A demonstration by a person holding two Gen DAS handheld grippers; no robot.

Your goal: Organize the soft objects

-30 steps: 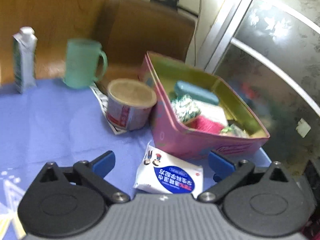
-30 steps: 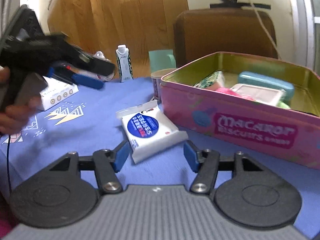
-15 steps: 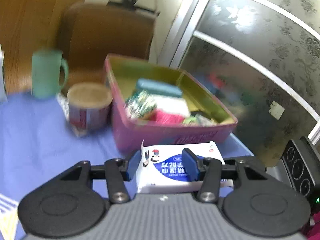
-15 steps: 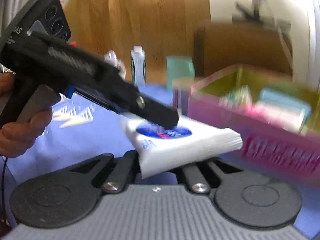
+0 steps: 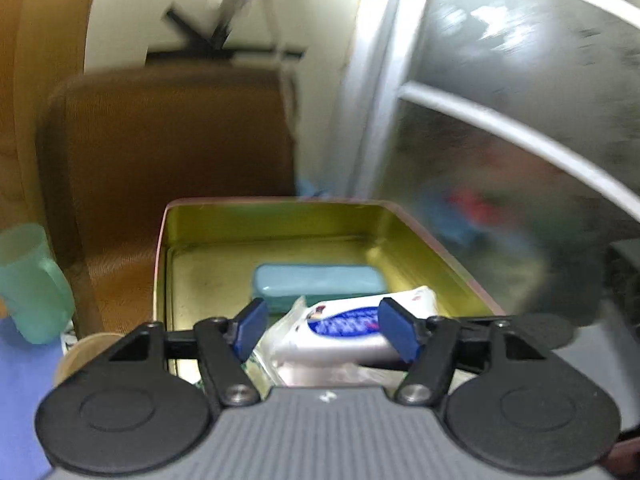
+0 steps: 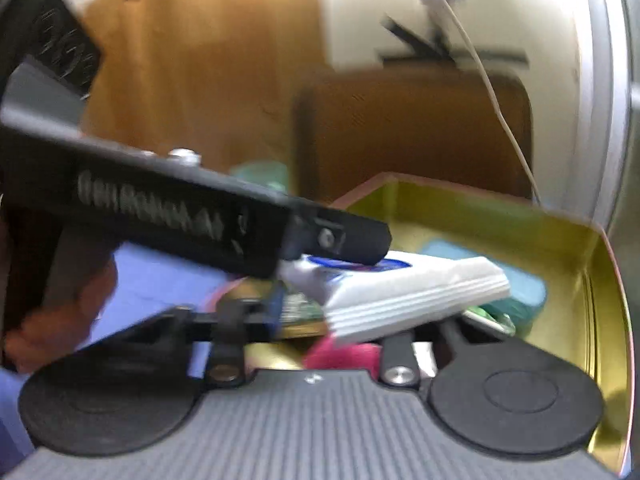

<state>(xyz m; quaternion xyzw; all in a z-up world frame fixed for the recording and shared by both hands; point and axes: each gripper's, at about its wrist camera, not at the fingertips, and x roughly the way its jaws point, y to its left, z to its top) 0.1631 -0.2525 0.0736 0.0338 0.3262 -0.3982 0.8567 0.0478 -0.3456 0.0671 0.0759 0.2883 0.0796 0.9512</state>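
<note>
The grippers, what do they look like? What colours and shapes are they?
Each gripper is mostly black plastic. The left gripper has a grey ribbed body, two round black discs, silver screws and blue pads on its jaws. The right gripper looks the same: grey ribbed body, black discs, silver screws. Seen from the side, the left one is a long black bar with blurred pale lettering.

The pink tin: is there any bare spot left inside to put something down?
Yes: the tin has bare gold floor along its left wall, beside the teal case, and in the strip behind that case. The near end is crowded: the tissue pack lies over a pile of soft things.
</note>
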